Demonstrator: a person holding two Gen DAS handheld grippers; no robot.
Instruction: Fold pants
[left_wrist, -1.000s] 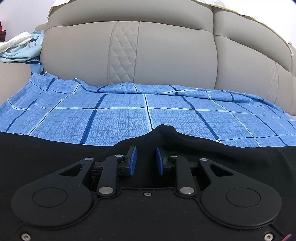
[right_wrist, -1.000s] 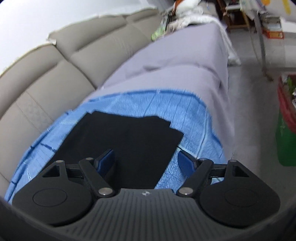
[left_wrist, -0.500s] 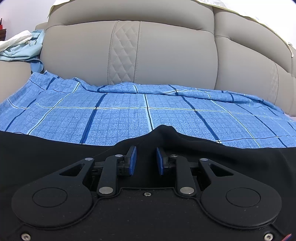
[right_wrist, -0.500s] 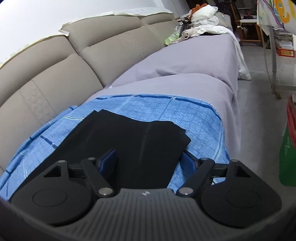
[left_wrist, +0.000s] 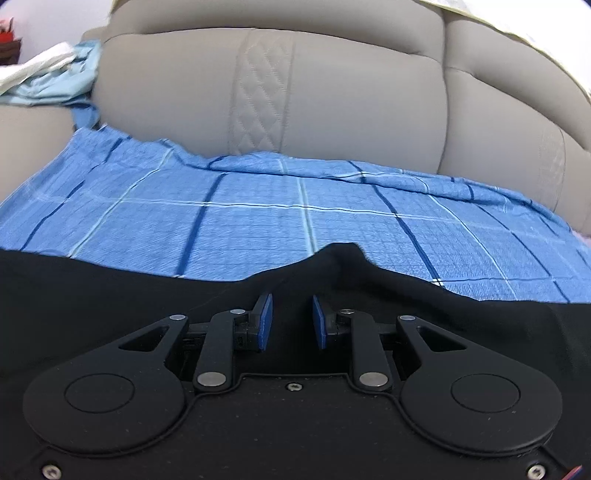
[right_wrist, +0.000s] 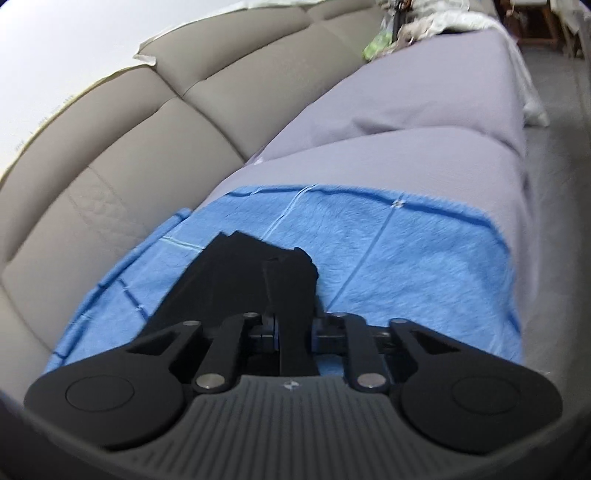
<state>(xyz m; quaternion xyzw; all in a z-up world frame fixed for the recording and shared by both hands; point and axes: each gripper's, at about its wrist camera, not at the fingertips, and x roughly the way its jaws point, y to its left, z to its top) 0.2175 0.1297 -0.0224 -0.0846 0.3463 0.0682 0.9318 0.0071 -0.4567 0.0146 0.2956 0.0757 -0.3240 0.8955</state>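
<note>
Sofa-top blue sheet (left_wrist: 258, 229): black pants (right_wrist: 251, 280) pinched by both narrowed grippers, left gripper (left_wrist: 289, 320) and, seemingly, right gripper (right_wrist: 294, 332); edges should be lifted evenly.

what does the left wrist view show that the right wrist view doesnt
Only the left wrist view shows the left gripper, pinching a raised ridge of the black pants, the quilted strip on the sofa back, and the light blue cloth piled at far left. Only the right wrist view shows the right gripper shut on the pants end, the grey cover and the floor. Both show the blue checked sheet and beige sofa back.
</note>
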